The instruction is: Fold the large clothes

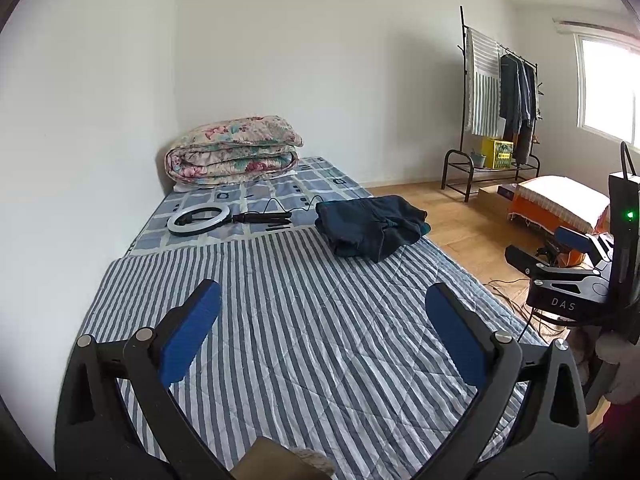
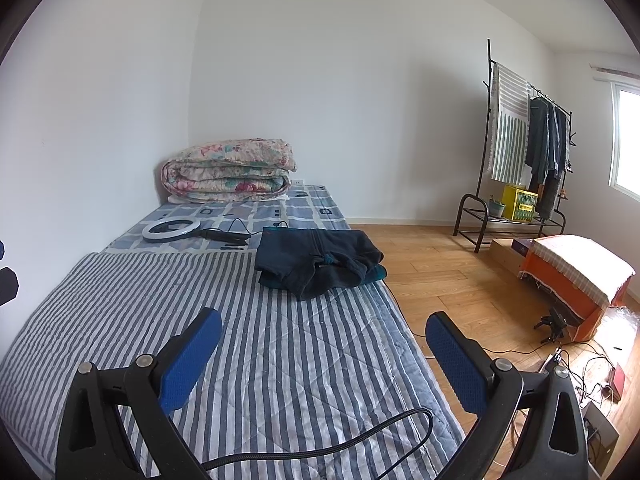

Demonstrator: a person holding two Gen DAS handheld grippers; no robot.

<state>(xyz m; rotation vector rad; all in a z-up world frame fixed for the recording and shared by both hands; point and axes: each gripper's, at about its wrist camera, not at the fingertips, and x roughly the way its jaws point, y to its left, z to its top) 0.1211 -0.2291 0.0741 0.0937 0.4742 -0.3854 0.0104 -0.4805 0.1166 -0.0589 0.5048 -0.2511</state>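
A dark navy garment (image 1: 370, 225) (image 2: 320, 262) lies folded in a loose pile on the striped quilt (image 1: 280, 320) (image 2: 200, 320), near the bed's right edge. My left gripper (image 1: 322, 304) hangs open above the quilt, well short of the garment, with nothing between its blue pads. My right gripper (image 2: 324, 334) is open too, empty, above the quilt's right side and nearer than the garment. In the left wrist view the right gripper's body (image 1: 576, 280) shows at the far right, held by a hand.
A folded floral comforter (image 1: 236, 148) sits at the bed's head by the wall. A ring light (image 1: 200, 220) with its cable lies beside the garment. A clothes rack (image 2: 520, 152), an orange-covered box (image 2: 576, 280) and loose cables (image 2: 592, 368) stand on the wooden floor to the right.
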